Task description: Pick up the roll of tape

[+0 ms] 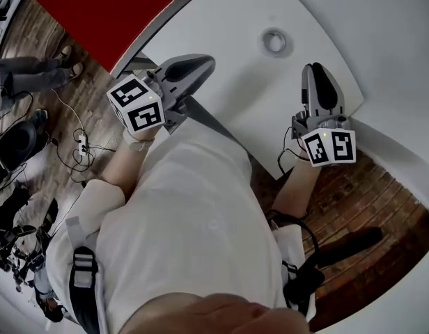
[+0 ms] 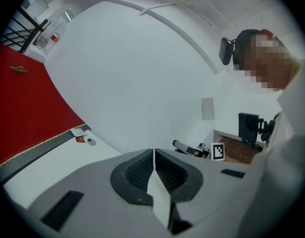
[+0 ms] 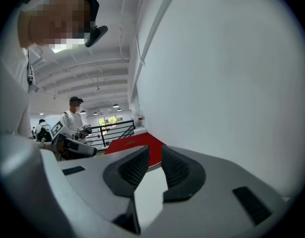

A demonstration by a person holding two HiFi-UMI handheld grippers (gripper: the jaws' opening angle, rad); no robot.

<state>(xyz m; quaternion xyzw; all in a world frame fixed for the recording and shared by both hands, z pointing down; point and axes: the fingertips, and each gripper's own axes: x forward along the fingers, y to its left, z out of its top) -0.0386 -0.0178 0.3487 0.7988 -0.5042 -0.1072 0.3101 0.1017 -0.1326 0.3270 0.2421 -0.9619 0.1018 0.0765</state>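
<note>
The tape (image 1: 274, 42) lies flat on the table (image 1: 232, 54), ahead and between both grippers, a little nearer the right gripper (image 1: 317, 69), whose empty jaws stand slightly apart, while the left gripper (image 1: 206, 63) is closed.

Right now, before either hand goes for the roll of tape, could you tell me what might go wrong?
1. The left tongs are shut and the right tongs show only a narrow gap, so either would likely shove the roll of tape rather than take it.
2. The roll lies flat on the smooth white table, apart from both, so a nudge could slide it away.
</note>
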